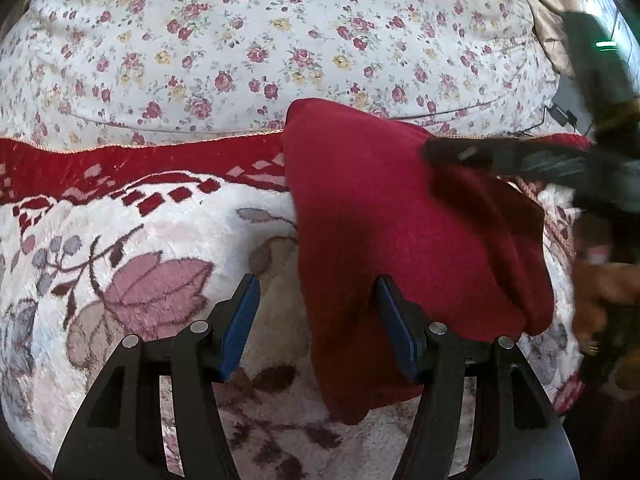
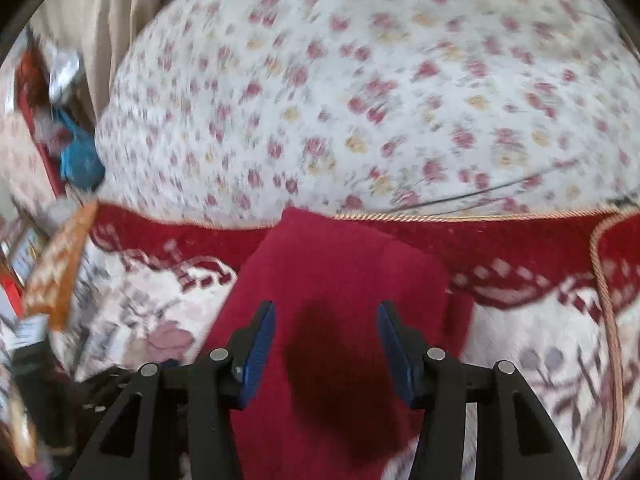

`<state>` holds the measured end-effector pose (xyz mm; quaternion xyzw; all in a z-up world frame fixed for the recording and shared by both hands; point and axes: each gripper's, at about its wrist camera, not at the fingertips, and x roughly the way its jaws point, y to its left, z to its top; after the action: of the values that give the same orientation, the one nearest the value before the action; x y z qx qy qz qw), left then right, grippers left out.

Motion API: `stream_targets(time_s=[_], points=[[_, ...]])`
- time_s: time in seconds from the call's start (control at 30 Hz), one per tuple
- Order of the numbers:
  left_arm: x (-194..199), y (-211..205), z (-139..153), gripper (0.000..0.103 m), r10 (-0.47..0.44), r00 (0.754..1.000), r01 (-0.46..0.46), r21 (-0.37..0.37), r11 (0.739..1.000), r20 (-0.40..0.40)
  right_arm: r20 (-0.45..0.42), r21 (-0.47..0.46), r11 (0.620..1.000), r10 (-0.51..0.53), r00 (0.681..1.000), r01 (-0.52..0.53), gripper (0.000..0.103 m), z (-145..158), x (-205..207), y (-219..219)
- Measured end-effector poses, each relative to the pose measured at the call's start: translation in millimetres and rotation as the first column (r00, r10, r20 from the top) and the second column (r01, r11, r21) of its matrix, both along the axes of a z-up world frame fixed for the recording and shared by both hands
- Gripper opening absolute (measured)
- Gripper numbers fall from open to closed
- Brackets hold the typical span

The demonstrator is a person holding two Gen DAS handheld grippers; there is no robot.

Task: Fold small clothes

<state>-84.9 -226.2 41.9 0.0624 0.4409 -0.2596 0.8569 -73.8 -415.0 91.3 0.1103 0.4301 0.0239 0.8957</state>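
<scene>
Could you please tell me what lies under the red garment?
The red garment lies on a plush rug with a flower pattern and red border, its far tip reaching the floral sheet. Whatever is directly beneath it stays covered.

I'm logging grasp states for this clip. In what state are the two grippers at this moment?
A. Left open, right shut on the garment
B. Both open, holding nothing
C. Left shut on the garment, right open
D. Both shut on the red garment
B: the left gripper and the right gripper each show a wide gap between the blue pads, with the red garment lying on the carpet, not pinched by either.
</scene>
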Motion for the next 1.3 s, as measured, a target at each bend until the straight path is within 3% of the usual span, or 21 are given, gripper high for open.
stream_targets(time_s=[0.13,0.27,0.43,0.63,0.73,0.8,0.9,1.1,1.3], points=[[1.3,-1.5,-1.3,0.061,-0.013,1.0,0.013,-0.004,1.0,-0.002,-0.058,-0.069,0.997,-0.027,0.998,0.023,0.044,-41.8,18.7,-5.7],[0.5,-2.0,-0.8,0.061,-0.014,1.0,0.014,0.003,1.0,0.004,-0.015,-0.004,0.997,-0.081,0.997,0.081,0.044,-53.9,12.0,-29.7],[-2.0,-1.6,-1.1,0.061,-0.004,1.0,0.004,0.016,1.0,0.014,-0.053,0.032,0.993,-0.112,0.992,0.114,0.044,-37.4,-7.4,-40.8],[-3.5,-1.6,-1.3,0.061,0.01,1.0,-0.01,0.02,1.0,0.017,0.004,-0.012,1.0,-0.007,1.0,0.007,0.044,-8.9,-52.0,-7.5],[-5.8,-1.5,-1.8,0.061,0.01,1.0,-0.011,0.022,1.0,0.024,0.005,-0.039,0.999,0.022,1.0,-0.021,0.044,-16.1,-63.6,0.6],[-7.2,-2.3,-2.9,0.061,0.0,1.0,-0.001,0.021,1.0,0.015,-0.053,-0.105,0.994,0.003,0.999,-0.009,0.044,-33.7,-65.4,-3.6],[-10.7,-2.8,-2.5,0.061,-0.003,1.0,0.002,0.031,1.0,0.028,-0.088,-0.007,0.999,-0.04,0.995,0.039,0.044,-45.2,-77.6,-22.6],[-11.2,-2.0,-2.7,0.061,0.008,1.0,-0.009,0.029,1.0,0.026,-0.01,-0.03,0.997,-0.072,0.997,0.071,0.044,-8.6,-99.1,-15.6],[-12.8,-1.9,-3.0,0.061,0.007,0.999,-0.008,0.035,0.999,0.034,0.076,-0.001,0.998,-0.061,0.995,0.062,0.045,16.2,-89.1,2.6]])
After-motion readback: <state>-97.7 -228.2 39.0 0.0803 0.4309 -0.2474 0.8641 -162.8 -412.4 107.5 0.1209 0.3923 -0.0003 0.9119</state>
